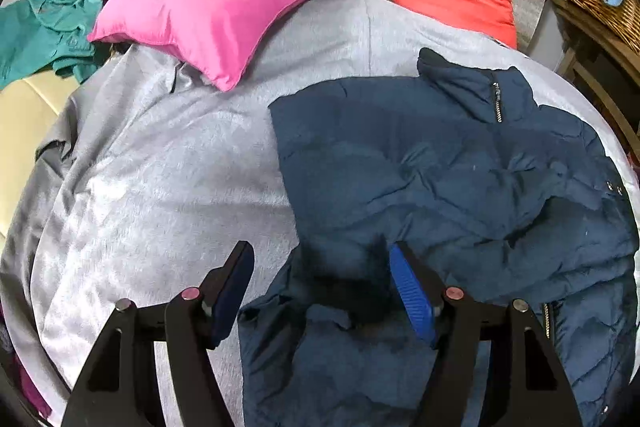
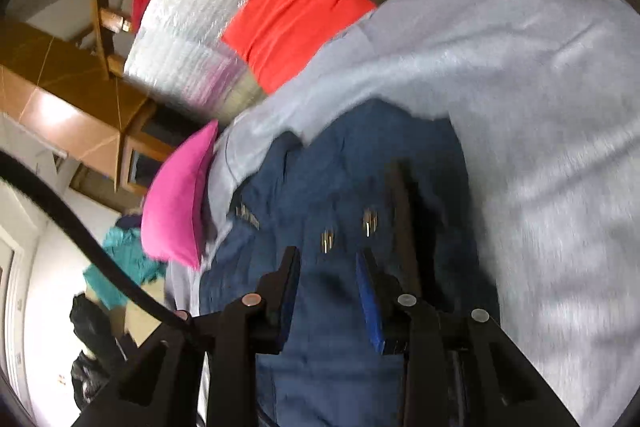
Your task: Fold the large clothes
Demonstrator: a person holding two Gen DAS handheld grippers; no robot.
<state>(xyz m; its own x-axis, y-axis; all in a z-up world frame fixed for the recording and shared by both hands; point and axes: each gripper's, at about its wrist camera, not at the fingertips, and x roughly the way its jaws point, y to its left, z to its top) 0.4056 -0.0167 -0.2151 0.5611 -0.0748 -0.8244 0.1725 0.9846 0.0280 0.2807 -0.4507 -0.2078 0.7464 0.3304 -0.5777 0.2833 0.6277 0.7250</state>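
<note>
The left gripper (image 1: 322,259) pointed steeply down with its jaws wide apart and empty, poised over the near edge of the navy jacket (image 1: 440,179), which lay spread on the grey blanket (image 1: 160,167) ahead of it. The right gripper (image 2: 328,263), tilted and blurred, was narrowly parted above jacket fabric; whether it pinched any, I could not tell.

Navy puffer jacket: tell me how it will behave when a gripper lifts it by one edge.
The navy puffer jacket will probably flop and drape, since it already lies in soft creases on the grey blanket. Its quilted padding suggests bulk but little weight. The smooth shell may slip from the pads, so a deep pinch seems wise.
</note>
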